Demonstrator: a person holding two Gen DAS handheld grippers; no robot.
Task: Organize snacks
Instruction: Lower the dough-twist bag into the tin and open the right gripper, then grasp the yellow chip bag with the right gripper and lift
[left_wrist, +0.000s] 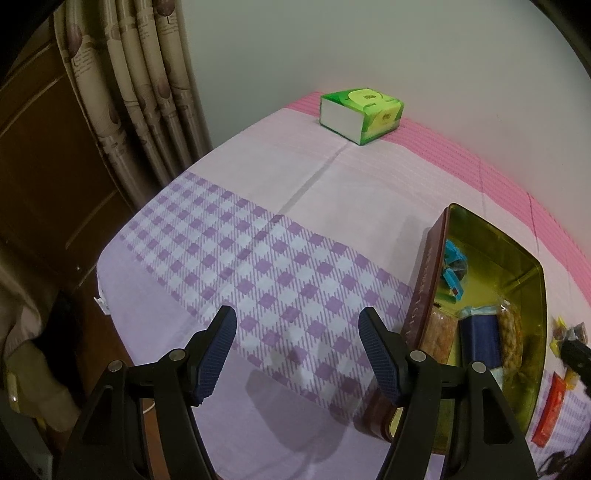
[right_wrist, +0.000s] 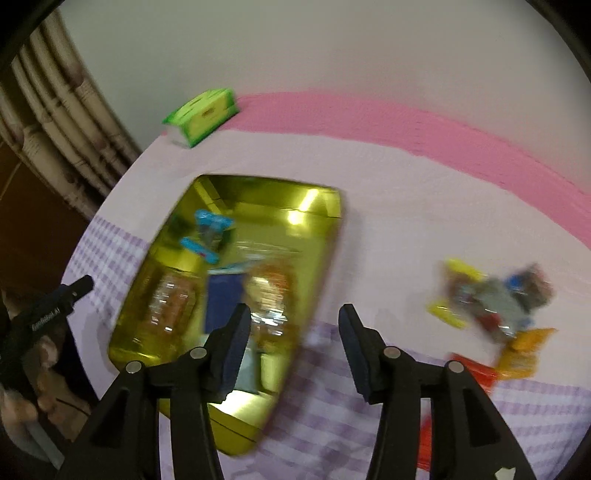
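While both grippers gape empty, gold tin (right_wrist: 314, 206) under right gripper (right_wrist: 295, 354), beside left gripper (left_wrist: 297, 354).

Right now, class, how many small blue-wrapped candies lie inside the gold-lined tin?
2: both blue-wrapped candies sit side by side at the far left of the gold-lined tin, one behind the other. Larger packets may hide more.

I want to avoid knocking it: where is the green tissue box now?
The green tissue box stands at the far edge of the table beside the wall, well beyond the gold tin, nearer the curtain.
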